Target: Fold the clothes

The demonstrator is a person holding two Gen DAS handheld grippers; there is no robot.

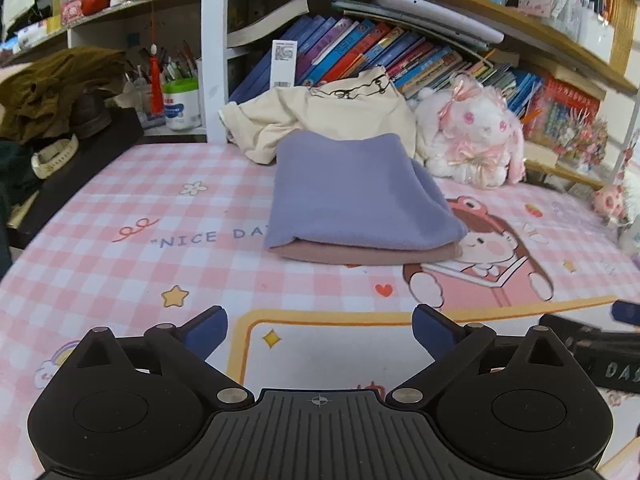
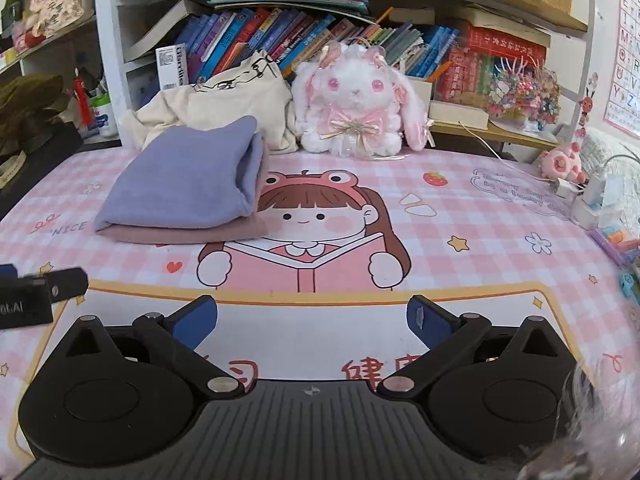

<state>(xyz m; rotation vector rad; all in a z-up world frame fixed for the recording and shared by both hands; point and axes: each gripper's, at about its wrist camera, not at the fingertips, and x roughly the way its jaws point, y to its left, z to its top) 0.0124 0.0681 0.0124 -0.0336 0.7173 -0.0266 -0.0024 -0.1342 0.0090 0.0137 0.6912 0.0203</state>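
1. Nearest to me was my left gripper (image 1: 320, 330). Its blue jaws stood wide apart with nothing between them. It hung over the pink checked mat (image 1: 120, 208).
2. My right gripper (image 2: 312, 320) was the same: jaws spread wide, holding nothing, over the picture of the reading girl (image 2: 304, 240).
3. At 12 o'clock from my left gripper lay a purple cloth (image 1: 352, 192), folded flat. It sat on top of a pink cloth (image 1: 360, 255), folded too. Together they made a small neat pile.
4. Behind the pile, still near 12 o'clock, a cream shirt (image 1: 320, 120) lay in a crumpled heap. It touched the back of the pile and leaned on the books (image 1: 360, 52).
5. I judged all three to be soft, light and floppy. They would not break. They would sag and slide if I took only one corner.
6. For the cream shirt, I thought it best to pinch an edge or a sleeve with each gripper.
7. The pile stood in the way of the shirt, so a low reach could knock it over.
8. A white bunny toy (image 1: 472, 136) sat at 1 o'clock, just beside the shirt. It could tip if the shirt dragged past it.
9. A brown heap of cloth (image 1: 52, 84) sat far off at 10 o'clock on a black box (image 1: 80, 160).
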